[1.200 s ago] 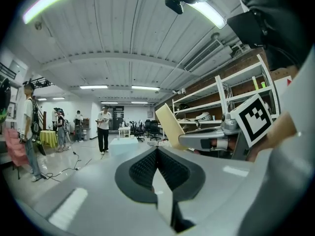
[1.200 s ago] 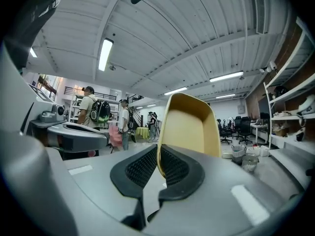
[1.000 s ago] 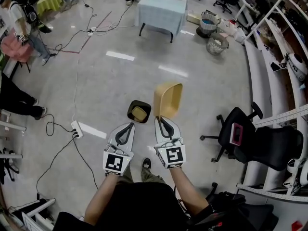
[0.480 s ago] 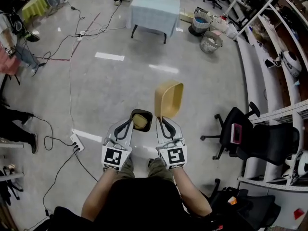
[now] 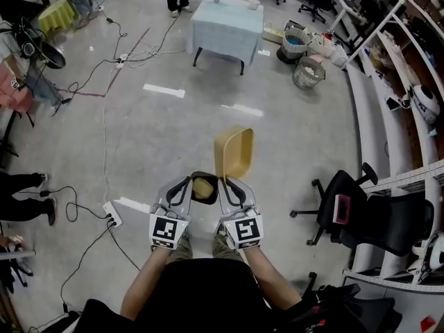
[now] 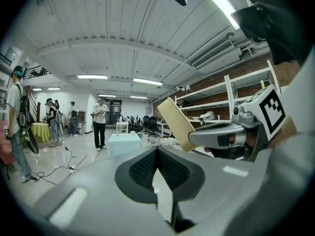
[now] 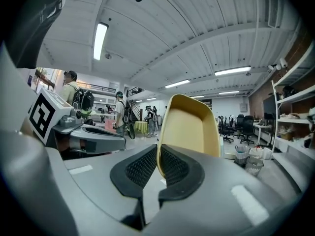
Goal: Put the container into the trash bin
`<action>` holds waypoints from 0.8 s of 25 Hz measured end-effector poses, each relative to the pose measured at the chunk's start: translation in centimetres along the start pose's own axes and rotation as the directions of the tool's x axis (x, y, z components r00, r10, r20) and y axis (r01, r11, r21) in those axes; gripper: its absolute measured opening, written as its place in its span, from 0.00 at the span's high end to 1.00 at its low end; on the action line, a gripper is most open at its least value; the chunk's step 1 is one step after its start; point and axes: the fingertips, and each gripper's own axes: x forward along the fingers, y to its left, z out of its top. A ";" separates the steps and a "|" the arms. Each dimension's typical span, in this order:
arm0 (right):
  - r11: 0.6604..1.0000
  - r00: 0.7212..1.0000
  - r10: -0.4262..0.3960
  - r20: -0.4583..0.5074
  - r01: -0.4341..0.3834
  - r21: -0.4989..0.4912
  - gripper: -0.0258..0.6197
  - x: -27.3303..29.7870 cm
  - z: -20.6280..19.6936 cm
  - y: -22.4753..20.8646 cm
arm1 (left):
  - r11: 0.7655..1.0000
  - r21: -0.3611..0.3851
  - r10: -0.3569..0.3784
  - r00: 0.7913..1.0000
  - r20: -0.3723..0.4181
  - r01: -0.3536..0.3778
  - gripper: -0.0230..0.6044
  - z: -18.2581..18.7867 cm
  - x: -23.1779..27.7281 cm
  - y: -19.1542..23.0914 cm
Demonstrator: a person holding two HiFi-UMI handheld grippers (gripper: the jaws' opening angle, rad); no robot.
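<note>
Your right tongs (image 7: 157, 163) pinched the thin rim of the beige container (image 7: 192, 127), held in the air near the trash bin (image 5: 205, 187), left tongs (image 6: 157, 154) closed and empty; it looked light, stiff, possibly slick.

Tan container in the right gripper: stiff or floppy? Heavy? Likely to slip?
Probably stiff: the tan container stands out from the right gripper, pinched by one rim, without sagging. Likely light, since a thin-edge pinch carries it. Its smooth wall could pivot or slip in that small grip.
</note>
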 end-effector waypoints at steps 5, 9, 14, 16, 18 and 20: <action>1.000 1.000 0.023 -0.003 -0.023 -0.008 0.91 0.3 -0.3 -1.1 | 1.000 -0.003 0.004 1.000 0.001 -0.004 0.99 0.2 1.4 -0.6; 0.999 0.999 0.034 0.001 -0.034 -0.022 0.91 0.5 -0.1 -1.9 | 1.000 -0.003 0.007 1.000 0.003 -0.007 0.99 0.5 2.0 -0.9; 0.999 0.999 0.039 0.016 -0.038 -0.025 0.91 0.9 0.5 -2.3 | 1.000 -0.004 0.018 1.000 0.002 -0.018 0.99 0.5 2.2 -0.6; 0.998 0.999 0.047 0.006 -0.047 -0.031 0.91 0.9 0.2 -2.1 | 1.000 -0.007 0.026 1.000 0.002 -0.026 0.99 0.4 2.1 -0.3; 0.998 0.999 0.052 0.011 -0.051 -0.036 0.91 1.0 0.3 -2.0 | 0.999 -0.011 0.031 1.000 0.002 -0.031 0.99 0.3 2.0 -0.1; 0.998 0.998 0.052 0.018 -0.052 -0.038 0.91 1.3 0.6 -1.9 | 0.999 -0.013 0.033 0.999 0.000 -0.033 0.99 0.2 2.0 0.0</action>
